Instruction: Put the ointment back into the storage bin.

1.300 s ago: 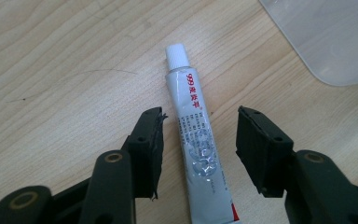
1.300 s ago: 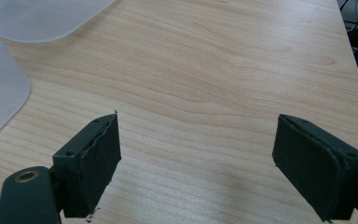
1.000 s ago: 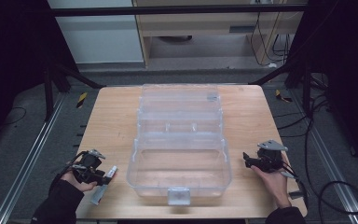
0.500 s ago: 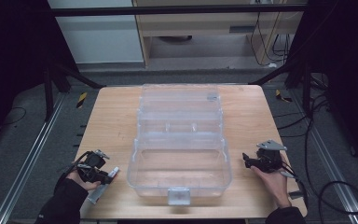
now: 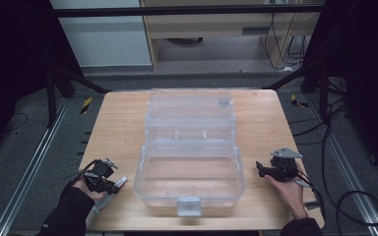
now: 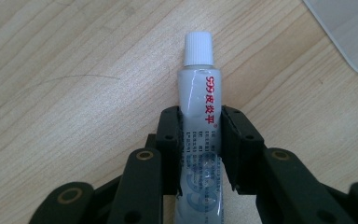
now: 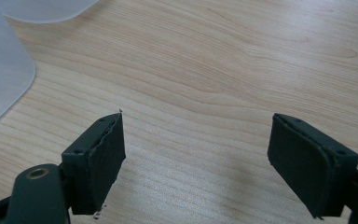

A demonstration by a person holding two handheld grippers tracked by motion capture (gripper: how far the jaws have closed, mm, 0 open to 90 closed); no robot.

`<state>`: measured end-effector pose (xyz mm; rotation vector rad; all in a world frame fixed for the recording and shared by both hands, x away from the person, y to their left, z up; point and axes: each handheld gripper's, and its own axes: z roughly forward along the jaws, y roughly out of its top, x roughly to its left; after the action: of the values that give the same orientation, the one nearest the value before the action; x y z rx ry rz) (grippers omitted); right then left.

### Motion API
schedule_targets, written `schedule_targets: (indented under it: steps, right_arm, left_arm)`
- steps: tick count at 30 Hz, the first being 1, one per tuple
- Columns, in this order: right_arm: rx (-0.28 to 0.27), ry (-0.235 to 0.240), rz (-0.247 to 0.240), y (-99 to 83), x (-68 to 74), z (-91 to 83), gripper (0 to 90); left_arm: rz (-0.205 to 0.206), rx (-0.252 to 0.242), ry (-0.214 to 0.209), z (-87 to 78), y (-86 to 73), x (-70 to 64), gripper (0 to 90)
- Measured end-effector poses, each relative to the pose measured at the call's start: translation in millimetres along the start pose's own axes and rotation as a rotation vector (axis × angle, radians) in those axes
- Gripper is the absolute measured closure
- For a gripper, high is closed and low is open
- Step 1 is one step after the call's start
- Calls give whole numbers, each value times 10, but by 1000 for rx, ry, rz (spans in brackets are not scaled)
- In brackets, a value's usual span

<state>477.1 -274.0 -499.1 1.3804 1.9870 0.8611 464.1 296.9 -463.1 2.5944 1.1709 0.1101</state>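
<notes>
A clear plastic organizer box (image 5: pixel 189 147) lies open along the middle of the wooden surface (image 5: pixel 113 128), running from near the far edge to just short of the near edge, where its grey latch (image 5: pixel 188 206) sits. Bare wood runs down both sides of the box, a wider strip on the left than on the right.

The left gripper (image 5: pixel 109 186) rests on the surface near the near left corner, in a dark-sleeved hand, just beside the box's left wall but apart from it. Its fingers (image 6: pixel 170 140) are closed on a small white ointment tube (image 6: pixel 200 126), pressing its two sides; the white ribbed cap (image 6: pixel 198 48) points away from the gripper toward open wood, and red print runs along the tube. In the left gripper view a rounded corner of the box shows at the upper right, clear of the tube.

The right gripper (image 5: pixel 263 169) sits near the right edge, close to the near right corner, pointing toward the box with a gap of bare wood between. Its fingers (image 7: pixel 98 163) stand wide apart with nothing between them but wood grain; the box's rounded edge lies off to their left.
</notes>
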Motion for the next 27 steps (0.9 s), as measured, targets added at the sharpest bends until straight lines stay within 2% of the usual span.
schedule_targets:
  steps: [4,8,17,19,20,21,26,27]
  right_arm:
    - [0,-1,5,-2,5,-3,191]
    - [3,-3,3,-6,3,-3,192]
    - [1,-2,0,-8,-7,0,192]
    - [3,-5,-5,-9,-12,2,192]
    - [3,-5,-5,-9,-12,2,192]
    - [1,-11,-5,-8,-12,-1,191]
    - [-5,-12,-8,-14,-20,-1,188]
    - [-5,-13,-8,-16,-20,-1,188]
  left_arm:
    - [29,-7,15,-8,-1,-3,701]
    - [48,-26,9,-56,-9,-19,704]
    - [87,-82,25,-377,-5,-44,705]
    - [102,-112,24,-496,26,-55,705]
    - [102,-112,24,-496,26,-55,705]
    - [114,-121,28,-561,43,-70,705]
    - [144,-136,24,-668,72,-88,705]
    - [161,-145,26,-723,91,-97,704]
